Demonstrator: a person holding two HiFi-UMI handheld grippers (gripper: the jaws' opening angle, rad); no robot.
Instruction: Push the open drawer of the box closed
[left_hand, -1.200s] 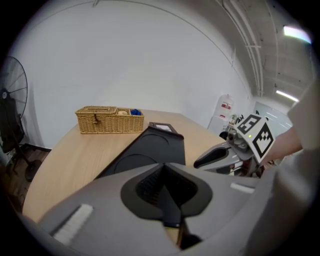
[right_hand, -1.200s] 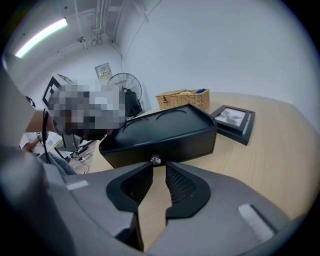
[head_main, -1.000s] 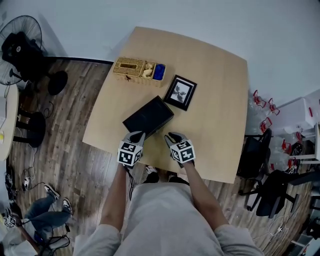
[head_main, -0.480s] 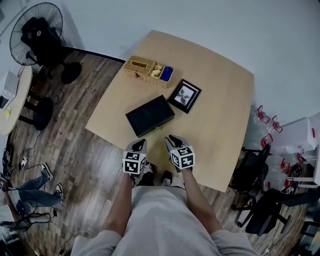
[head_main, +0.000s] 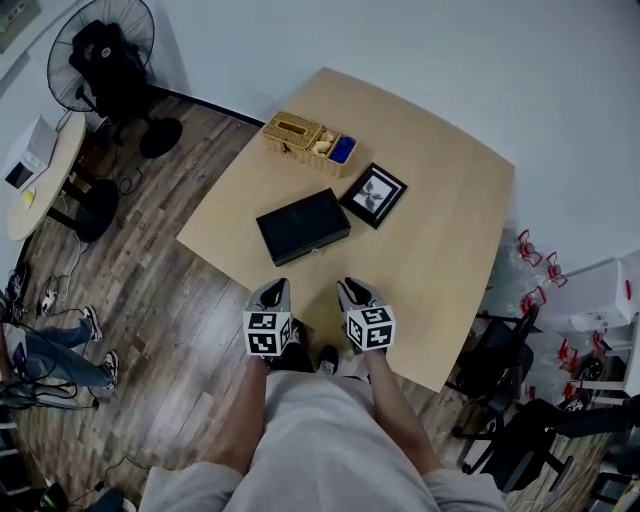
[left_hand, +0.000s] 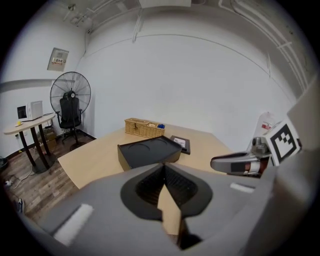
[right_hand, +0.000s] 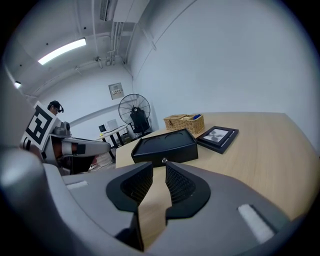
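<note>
Table (head_main: 440, 230), black box (head_main: 303, 226) back from near edge, left gripper (head_main: 277, 286) jaws together, right gripper (head_main: 349, 286) jaws parted

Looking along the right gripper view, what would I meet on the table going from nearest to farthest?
black box → picture frame → wicker basket → standing fan, off the table on the floor behind

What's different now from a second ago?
Both tools drew back toward the person. The left tool, which was against the near end of the black box, and the right tool now hover by the near edge of the table, clear of the box. Nothing was gripped or released. The box, picture frame and basket stayed put.
</note>
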